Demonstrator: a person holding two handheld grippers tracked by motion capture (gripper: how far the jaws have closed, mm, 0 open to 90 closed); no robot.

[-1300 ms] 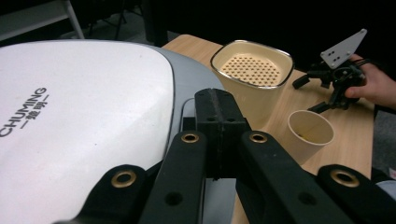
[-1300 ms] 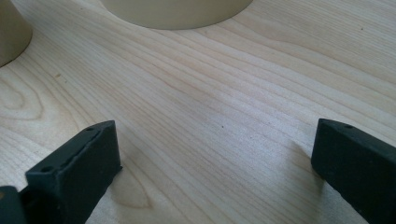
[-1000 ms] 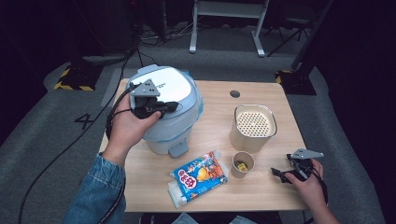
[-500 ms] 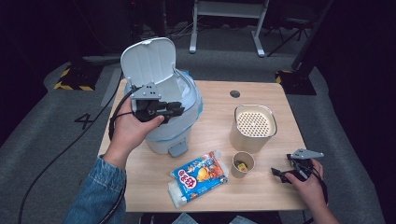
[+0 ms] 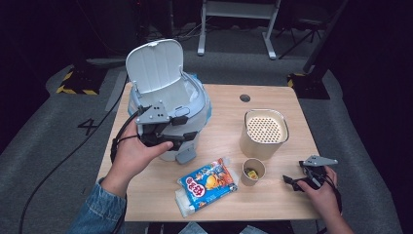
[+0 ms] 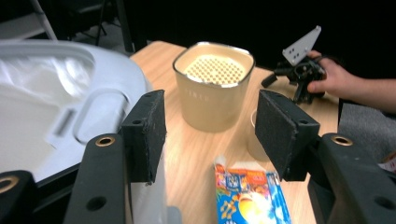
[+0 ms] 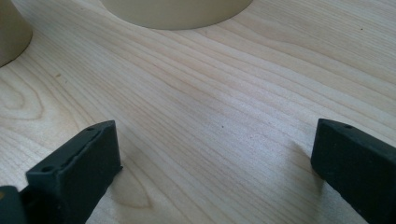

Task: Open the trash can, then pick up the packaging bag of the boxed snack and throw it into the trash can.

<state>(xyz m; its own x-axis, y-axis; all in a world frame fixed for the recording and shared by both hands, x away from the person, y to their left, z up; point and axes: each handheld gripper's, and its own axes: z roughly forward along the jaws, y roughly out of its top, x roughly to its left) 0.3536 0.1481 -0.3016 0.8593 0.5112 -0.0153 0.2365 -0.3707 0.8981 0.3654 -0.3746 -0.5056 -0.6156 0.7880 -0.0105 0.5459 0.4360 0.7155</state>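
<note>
From the high view, your left gripper (image 5: 182, 130) hung at the front rim of the white rice cooker (image 5: 168, 105), which stood at the table's (image 5: 272, 204) far left corner with its lid (image 5: 155, 64) tipped up and back; your right gripper (image 5: 298, 179) rested well to the cooker's right, near the table's right edge, beyond the beige canister (image 5: 264, 132), the paper cup (image 5: 253, 171) and the snack packet (image 5: 208, 184). The cooker looked heavy, rigid and smooth-skinned, so the rim or the front latch seemed your surest hold, and the hinged lid looked light. In the left gripper view, your tongs had just been opening and stood apart with nothing between the pads (image 6: 150, 133), the cooker's rim just to their left. In the right gripper view, your jaws stood wide over bare wood, with free room toward the cooker only in front of the packet.
</note>
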